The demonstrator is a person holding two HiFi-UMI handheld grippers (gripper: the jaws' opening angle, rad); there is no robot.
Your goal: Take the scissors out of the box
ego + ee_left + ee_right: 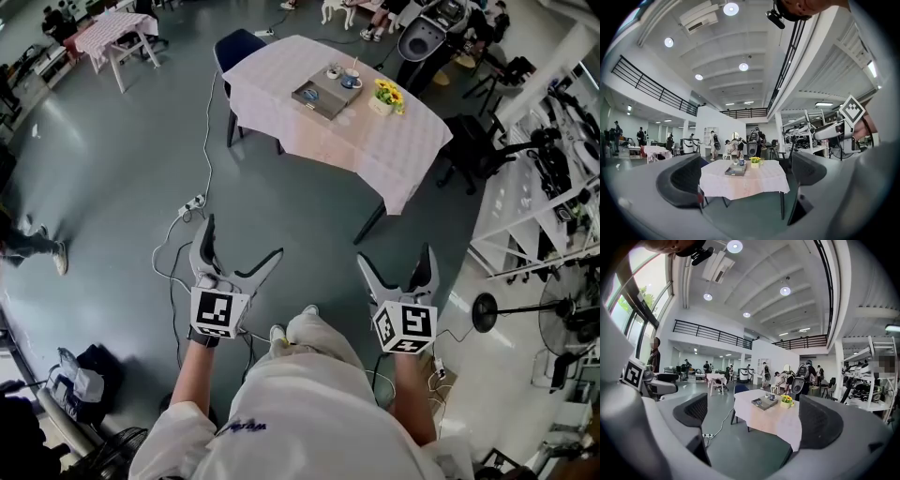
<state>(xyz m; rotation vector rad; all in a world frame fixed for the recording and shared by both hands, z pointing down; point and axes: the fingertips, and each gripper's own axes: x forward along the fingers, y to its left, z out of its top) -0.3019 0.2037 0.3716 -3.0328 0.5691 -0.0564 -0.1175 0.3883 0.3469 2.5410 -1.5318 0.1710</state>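
A person is standing on a grey floor point(122, 169) in an open hall, holding a gripper in each hand and facing a desk point(375, 150) draped in a pale cloth, well apart from it. The left gripper point(242, 239) is hanging with its jaws spread wide, and nothing is sitting between them. The right gripper point(396, 258) is likewise gaping wide and carrying nothing. Both are pointing toward the desk, and each gripper view is framing the desk between its own jaws.

A shallow grey box point(320, 97) is lying on the far half of the desk, toward its left edge. The scissors themselves are too small to make out at this range. A cup point(352, 81) is standing just beside the box, and a small pot of yellow flowers point(387, 96) is sitting near it on the right. A blue chair point(234, 47) is standing at the desk's far left corner, and a cable point(192, 203) is trailing across the floor between the person and the desk.
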